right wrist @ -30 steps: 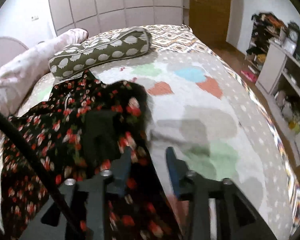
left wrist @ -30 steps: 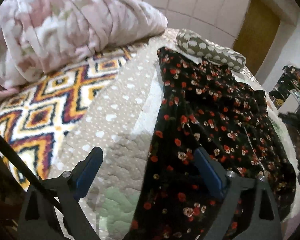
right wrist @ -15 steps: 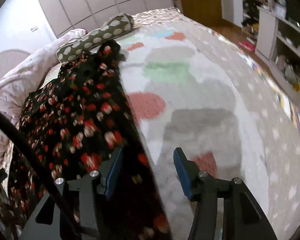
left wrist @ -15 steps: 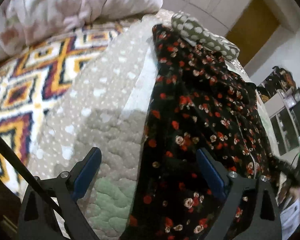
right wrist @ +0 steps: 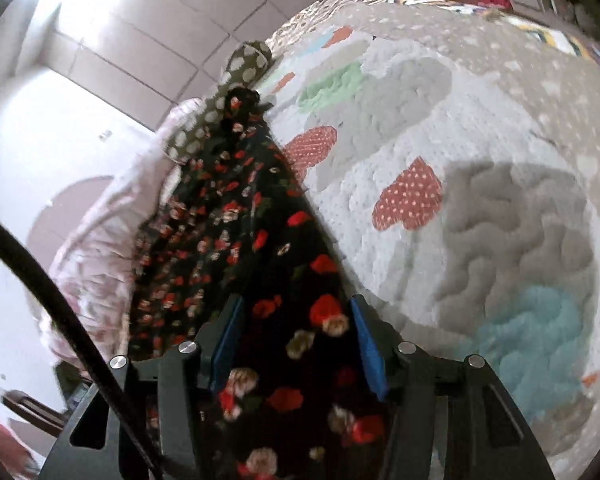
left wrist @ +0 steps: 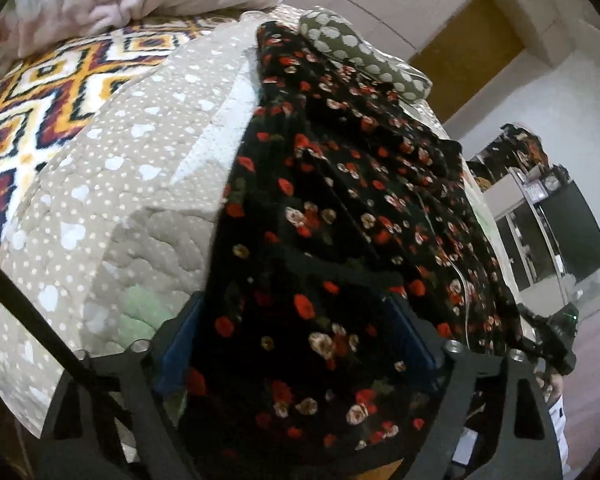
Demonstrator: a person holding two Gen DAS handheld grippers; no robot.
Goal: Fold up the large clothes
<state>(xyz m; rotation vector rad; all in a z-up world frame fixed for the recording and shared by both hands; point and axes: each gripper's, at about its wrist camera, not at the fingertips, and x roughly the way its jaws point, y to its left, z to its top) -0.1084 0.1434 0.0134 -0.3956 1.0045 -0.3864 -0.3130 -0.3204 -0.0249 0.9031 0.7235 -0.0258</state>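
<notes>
The black dress with red flowers [left wrist: 340, 208] fills the gap between the wide-apart fingers of both the left gripper [left wrist: 296, 344] and right gripper [right wrist: 296, 344], over the quilted bedspread [right wrist: 480, 184].

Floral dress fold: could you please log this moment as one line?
stage: grasping hem | left gripper: open, straddling floral dress | right gripper: open, straddling dress | surface: quilt

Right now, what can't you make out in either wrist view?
- Left gripper, left wrist view: floral garment drapes over the fingers, grip unclear.
- Right gripper, right wrist view: fabric fills the gap, closure unclear.
- Garment's near hem: cut off by both bottom edges.
</notes>
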